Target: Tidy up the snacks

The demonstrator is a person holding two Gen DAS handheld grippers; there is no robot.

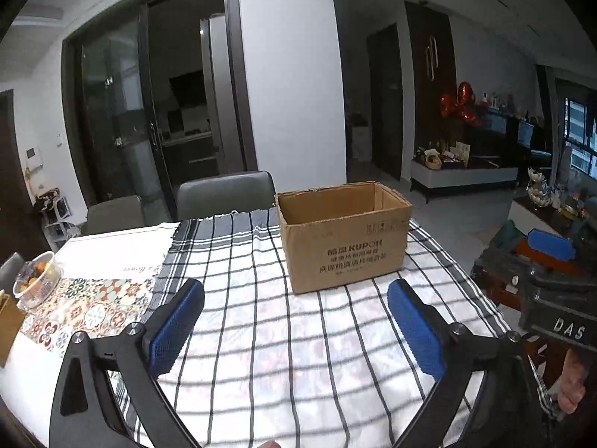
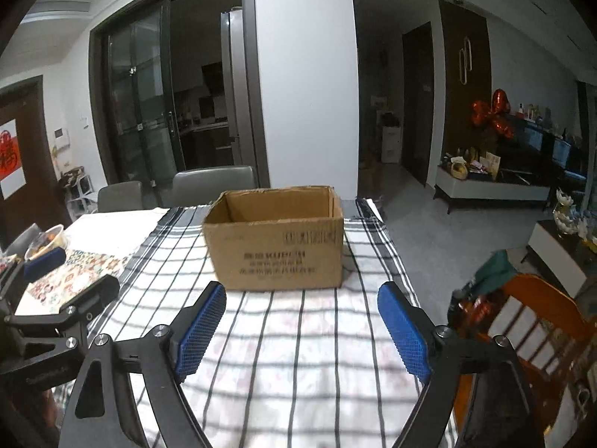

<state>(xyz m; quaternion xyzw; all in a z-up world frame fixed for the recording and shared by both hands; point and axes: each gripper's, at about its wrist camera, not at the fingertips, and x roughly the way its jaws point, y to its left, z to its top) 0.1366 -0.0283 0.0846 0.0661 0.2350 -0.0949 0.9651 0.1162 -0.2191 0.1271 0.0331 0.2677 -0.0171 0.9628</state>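
An open brown cardboard box (image 1: 343, 237) stands on the checked tablecloth (image 1: 261, 336); it also shows in the right wrist view (image 2: 276, 246). What lies inside it is hidden. My left gripper (image 1: 296, 298) is open and empty, held over the cloth in front of the box. My right gripper (image 2: 302, 306) is open and empty, just short of the box's front wall. Some red and dark snack packets (image 2: 477, 302) lie on an orange wooden chair (image 2: 541, 310) to the right of the table.
A clear tub with fruit (image 1: 37, 276) stands on a patterned mat (image 1: 93, 306) at the table's left. Two grey chairs (image 1: 227, 194) stand behind the table. The right gripper's body (image 1: 552, 283) shows at the right edge of the left wrist view.
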